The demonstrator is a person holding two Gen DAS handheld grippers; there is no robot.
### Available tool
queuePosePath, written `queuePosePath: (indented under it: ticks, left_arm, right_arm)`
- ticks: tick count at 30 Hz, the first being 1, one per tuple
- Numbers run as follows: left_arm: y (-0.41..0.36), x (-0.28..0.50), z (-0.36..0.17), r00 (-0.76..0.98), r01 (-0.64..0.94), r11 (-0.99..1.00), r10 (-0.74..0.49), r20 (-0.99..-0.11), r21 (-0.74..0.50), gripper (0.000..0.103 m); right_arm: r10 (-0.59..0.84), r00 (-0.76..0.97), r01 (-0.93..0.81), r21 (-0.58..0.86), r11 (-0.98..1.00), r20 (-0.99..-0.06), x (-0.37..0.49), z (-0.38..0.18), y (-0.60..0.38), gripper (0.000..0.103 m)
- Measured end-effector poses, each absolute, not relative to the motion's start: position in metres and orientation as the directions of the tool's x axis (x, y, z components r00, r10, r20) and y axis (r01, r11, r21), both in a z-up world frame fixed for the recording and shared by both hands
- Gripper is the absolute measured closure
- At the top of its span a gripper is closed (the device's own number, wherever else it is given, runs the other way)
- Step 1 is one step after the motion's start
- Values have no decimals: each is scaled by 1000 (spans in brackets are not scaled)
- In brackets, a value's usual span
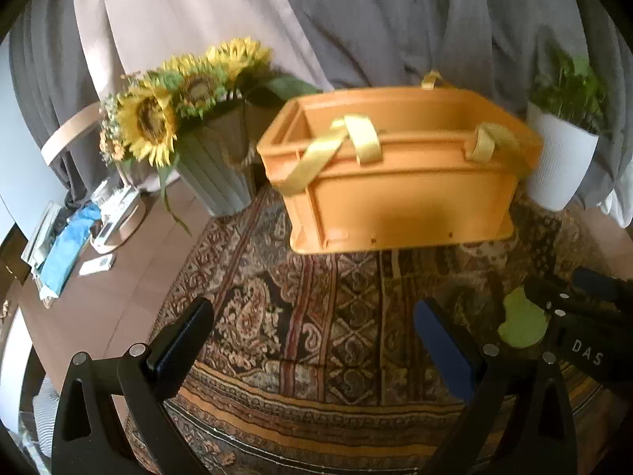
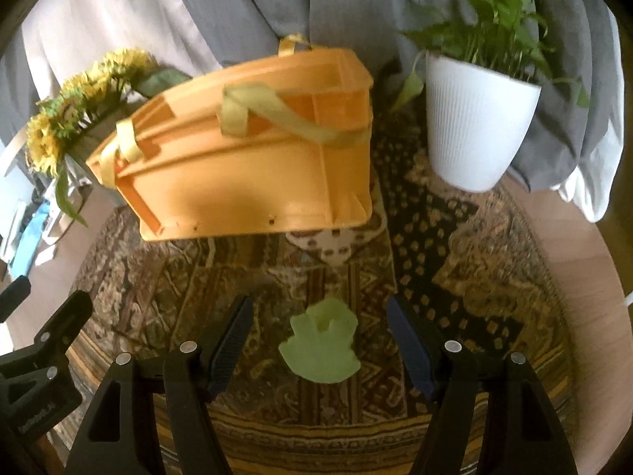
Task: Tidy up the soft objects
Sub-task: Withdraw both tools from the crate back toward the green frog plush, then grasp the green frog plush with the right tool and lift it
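The right gripper [image 2: 316, 340] is hanging wide, its two fingers straddling a pale green soft toy [image 2: 319, 350] that is lying flat on the patterned rug [image 2: 474, 277]; the pads are standing clear of it on both sides, so nothing is being squeezed yet. I would say it is being lined up this way so the toy sits squarely in the gap before the pinch. The left gripper [image 1: 312, 348] is also spread wide and holding nothing, pointing down at bare rug; in its own view the green toy is showing at about four o'clock, partly hidden behind the right tool's black body.

Beyond both, at twelve o'clock, an orange plastic crate [image 2: 253, 150] with yellow fabric straps [image 2: 277, 118] draped over its rim is sitting on the rug, open side up, probably waiting as the place for soft things. A white ribbed pot with a green plant [image 2: 478, 126] is standing at about one o'clock from the right tool, just beside the crate. A vase of sunflowers [image 1: 174, 114] is sitting at ten o'clock. Grey curtains [image 1: 356, 19] are hanging behind. Nothing is blocking the way from toy to crate, though the crate's near wall and loose straps are calling for a lift over.
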State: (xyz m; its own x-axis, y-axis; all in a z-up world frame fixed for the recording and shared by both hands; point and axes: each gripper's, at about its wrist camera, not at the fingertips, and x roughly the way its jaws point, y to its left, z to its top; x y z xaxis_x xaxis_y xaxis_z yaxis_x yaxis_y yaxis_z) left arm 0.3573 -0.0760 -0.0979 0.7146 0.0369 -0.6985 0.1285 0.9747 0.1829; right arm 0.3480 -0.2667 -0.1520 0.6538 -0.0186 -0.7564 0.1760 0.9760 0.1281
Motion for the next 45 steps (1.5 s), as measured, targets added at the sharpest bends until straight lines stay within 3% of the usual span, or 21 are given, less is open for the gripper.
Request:
queuePosePath:
  ticks: [13,24,45]
  left_arm:
    - [-80,365,-136,640,143,967,73,-765,212,0]
    - [-83,367,-146,614,149,968,71,-786,204,0]
    - [-69,358,-119,662,129,978,40,-749,166,0]
  right_arm:
    - [-10,584,172,112,979,-812,364,-188,-271,34]
    - [36,586,134,141,981,-810,365,-196,-268,57]
    - [17,688,102,119,988,-726,340,-144,-252,57]
